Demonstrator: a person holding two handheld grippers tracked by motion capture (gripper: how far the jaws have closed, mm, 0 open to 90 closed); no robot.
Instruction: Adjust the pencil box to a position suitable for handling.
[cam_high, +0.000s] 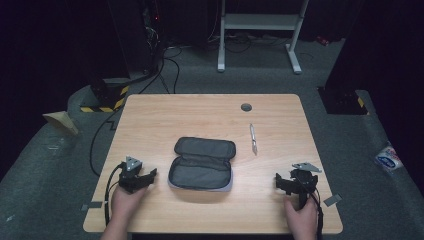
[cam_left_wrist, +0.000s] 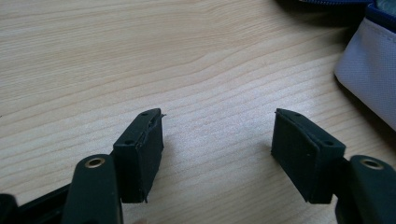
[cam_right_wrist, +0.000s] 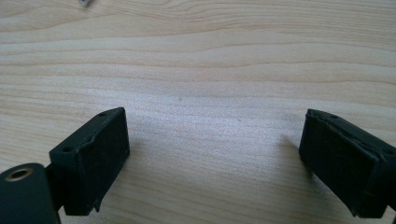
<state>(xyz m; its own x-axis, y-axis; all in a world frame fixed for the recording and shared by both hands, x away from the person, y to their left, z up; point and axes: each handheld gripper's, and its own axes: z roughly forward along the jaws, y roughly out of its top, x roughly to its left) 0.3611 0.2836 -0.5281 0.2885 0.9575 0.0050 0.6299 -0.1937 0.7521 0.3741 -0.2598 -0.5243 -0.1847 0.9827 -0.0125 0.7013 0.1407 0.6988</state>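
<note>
Nothing begun yet: both grippers rest apart from the open pouch and the pen.

Pale wooden tabletop (cam_high: 150, 115) carries a dark grey fabric zip pouch (cam_high: 202, 164) at centre, unzipped and lying flat with its lid folded back, nothing visible inside. Slim silver pen (cam_high: 254, 138) lies just right of the pouch and farther back, untouched; judged work left is lifting the pen and placing it in the pouch. Left gripper (cam_high: 150, 175) sits near the pouch's left edge, fingers (cam_left_wrist: 140, 154) spread wide, holding nothing, pouch corner at their right. Right gripper (cam_high: 278, 181) sits well right of the pouch, nearer the person than the pen, fingers (cam_right_wrist: 93, 158) wide, bare wood between them.
</note>
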